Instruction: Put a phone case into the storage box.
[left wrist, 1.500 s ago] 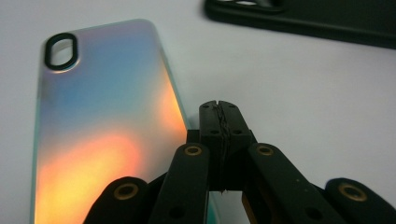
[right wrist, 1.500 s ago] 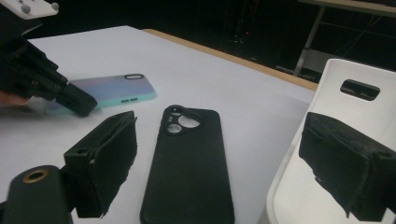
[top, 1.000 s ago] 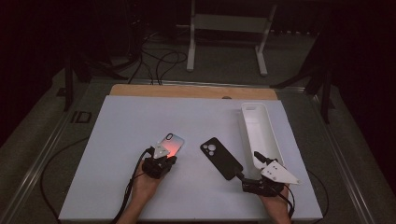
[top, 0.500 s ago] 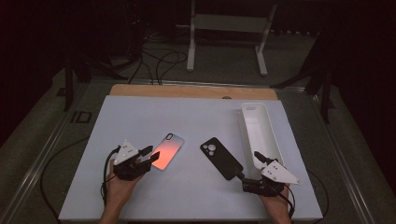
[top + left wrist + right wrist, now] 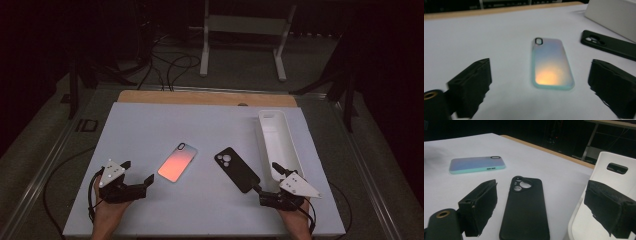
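White and oblong, the plastic tray [image 5: 295, 155] on the table's [image 5: 150, 120] right side looks empty where its inside shows. Just left of it lies a black phone case [image 5: 236, 169], back up; further left, apart, a glossy iridescent phone case [image 5: 177, 162]. Left gripper [image 5: 137, 177] and right gripper [image 5: 267, 175] both gape wide, holding nothing.

No text, label, brand or number can be read anywhere.
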Available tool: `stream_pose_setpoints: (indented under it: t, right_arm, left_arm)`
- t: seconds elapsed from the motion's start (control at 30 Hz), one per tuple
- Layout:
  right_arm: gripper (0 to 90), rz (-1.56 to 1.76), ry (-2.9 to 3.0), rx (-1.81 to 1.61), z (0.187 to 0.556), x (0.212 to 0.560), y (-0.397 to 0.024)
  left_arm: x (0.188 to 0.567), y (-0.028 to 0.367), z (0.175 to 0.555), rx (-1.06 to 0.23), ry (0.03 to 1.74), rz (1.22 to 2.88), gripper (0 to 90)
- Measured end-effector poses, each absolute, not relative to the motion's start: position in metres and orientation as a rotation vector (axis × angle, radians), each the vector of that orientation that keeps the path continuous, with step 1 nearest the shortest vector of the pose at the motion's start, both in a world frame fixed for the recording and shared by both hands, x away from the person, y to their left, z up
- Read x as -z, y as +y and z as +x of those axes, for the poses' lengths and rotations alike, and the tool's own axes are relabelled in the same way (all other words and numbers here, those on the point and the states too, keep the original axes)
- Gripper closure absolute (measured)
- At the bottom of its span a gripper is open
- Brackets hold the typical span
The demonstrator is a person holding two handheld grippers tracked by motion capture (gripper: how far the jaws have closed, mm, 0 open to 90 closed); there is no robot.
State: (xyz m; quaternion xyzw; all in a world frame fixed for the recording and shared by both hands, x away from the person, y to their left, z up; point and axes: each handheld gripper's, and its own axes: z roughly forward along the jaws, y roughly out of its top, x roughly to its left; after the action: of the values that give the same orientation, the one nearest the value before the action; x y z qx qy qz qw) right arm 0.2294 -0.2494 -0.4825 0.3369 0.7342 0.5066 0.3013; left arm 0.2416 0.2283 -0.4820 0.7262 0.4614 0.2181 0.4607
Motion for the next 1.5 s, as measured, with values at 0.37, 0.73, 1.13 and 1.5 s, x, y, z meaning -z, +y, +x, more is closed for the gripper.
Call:
stream_pose_setpoints:
  t: [0.37,0.73,1.13,1.5]
  right_arm:
    - [11.2,0.895,1.951,-1.342,0.229,0.483,-0.249]
    - [11.2,0.897,1.95,-1.344,0.231,0.483,-0.248]
    - [11.2,0.898,1.954,-1.344,0.231,0.484,-0.248]
    - [11.2,0.9,1.954,-1.346,0.231,0.484,-0.248]
  left_arm:
    - [0.485,0.23,0.248,-0.501,1.162,1.8,1.2]
    - [0.472,0.214,0.264,-0.474,1.174,1.884,0.3]
    - [0.481,0.189,0.297,-0.394,1.233,2.056,0.0]
    - [0.489,0.167,0.318,-0.356,1.245,2.153,0.0]
